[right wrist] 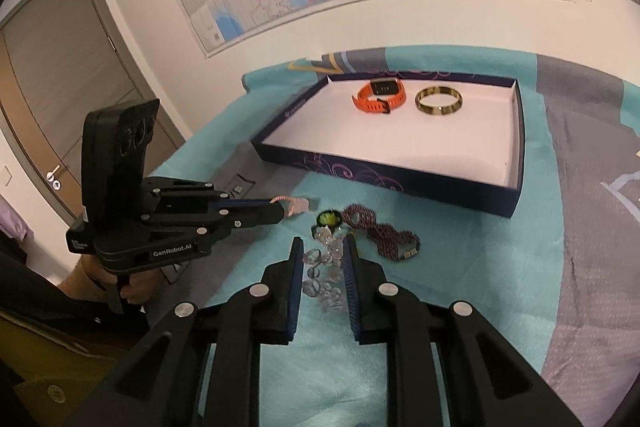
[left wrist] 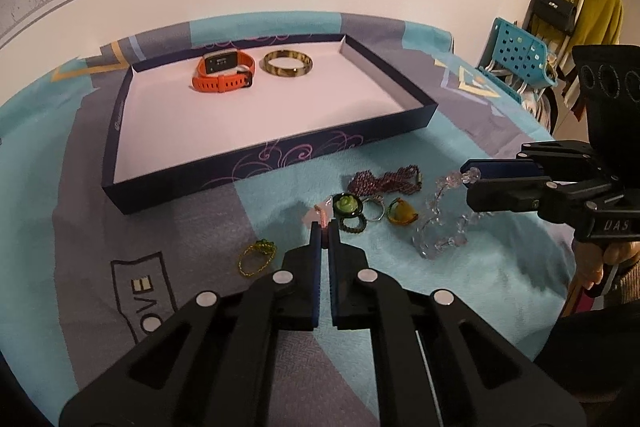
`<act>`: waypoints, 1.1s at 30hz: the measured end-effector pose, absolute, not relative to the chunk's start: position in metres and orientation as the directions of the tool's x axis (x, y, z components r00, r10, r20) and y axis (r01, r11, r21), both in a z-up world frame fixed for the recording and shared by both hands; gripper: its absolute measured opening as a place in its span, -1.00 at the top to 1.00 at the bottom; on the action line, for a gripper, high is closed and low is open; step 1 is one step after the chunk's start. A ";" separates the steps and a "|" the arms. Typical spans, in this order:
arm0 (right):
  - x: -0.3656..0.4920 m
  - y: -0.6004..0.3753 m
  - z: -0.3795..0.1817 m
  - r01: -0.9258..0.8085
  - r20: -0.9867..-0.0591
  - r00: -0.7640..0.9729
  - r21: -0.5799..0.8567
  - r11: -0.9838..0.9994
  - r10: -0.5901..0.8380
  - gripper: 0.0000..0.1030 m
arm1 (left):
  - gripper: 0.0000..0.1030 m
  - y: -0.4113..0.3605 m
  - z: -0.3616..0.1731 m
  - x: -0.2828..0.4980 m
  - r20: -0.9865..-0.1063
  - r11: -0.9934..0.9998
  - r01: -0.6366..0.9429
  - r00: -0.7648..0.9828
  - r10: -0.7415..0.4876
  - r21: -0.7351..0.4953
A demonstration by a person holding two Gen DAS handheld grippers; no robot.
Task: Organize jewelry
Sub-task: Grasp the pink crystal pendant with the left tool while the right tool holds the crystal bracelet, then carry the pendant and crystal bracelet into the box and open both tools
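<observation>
- Two grippers loaded: left gripper (left wrist: 325, 233) pinches pink cord (left wrist: 322, 217); right gripper (right wrist: 322, 259) clamps crystal bracelet (left wrist: 440, 223).
- Tray (left wrist: 256, 157) lies ahead of both, nearer the left.

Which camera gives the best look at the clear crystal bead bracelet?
The left wrist view. There the clear bead bracelet hangs side-on as a whole loop from the right hand-held gripper, its lower end on the blue cloth. The right wrist view shows the bracelet only as a bunched cluster between that gripper's fingers.
</observation>
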State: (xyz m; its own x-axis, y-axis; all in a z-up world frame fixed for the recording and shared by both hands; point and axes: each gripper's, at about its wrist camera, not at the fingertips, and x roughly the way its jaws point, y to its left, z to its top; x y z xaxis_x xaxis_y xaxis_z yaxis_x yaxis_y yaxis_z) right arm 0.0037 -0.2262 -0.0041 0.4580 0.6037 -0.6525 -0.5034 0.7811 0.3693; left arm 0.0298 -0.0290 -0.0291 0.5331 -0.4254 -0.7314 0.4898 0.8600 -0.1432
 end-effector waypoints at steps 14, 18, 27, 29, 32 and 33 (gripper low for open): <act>0.016 -0.228 0.027 -0.523 -0.609 0.516 0.334 0.784 0.603 0.65 | 0.93 -0.025 0.006 0.027 -0.670 0.844 0.516 0.575 -0.469 -0.148; 0.027 -0.230 0.036 -0.522 -0.595 0.540 0.317 0.792 0.595 0.65 | 0.93 -0.023 0.014 0.035 -0.659 0.850 0.509 0.595 -0.460 -0.134; 0.065 -0.235 0.052 -0.507 -0.567 0.582 0.307 0.805 0.583 0.65 | 0.93 -0.018 0.021 0.063 -0.651 0.865 0.483 0.613 -0.447 -0.139; 0.074 -0.235 0.053 -0.502 -0.564 0.585 0.312 0.807 0.582 0.65 | 0.93 -0.017 0.021 0.071 -0.652 0.868 0.477 0.615 -0.444 -0.141; 0.084 -0.234 0.054 -0.494 -0.564 0.591 0.312 0.811 0.577 0.65 | 0.93 -0.017 0.020 0.082 -0.655 0.872 0.470 0.617 -0.437 -0.140; 0.088 -0.233 0.053 -0.493 -0.564 0.591 0.314 0.811 0.577 0.65 | 0.93 -0.017 0.019 0.086 -0.657 0.873 0.467 0.616 -0.435 -0.140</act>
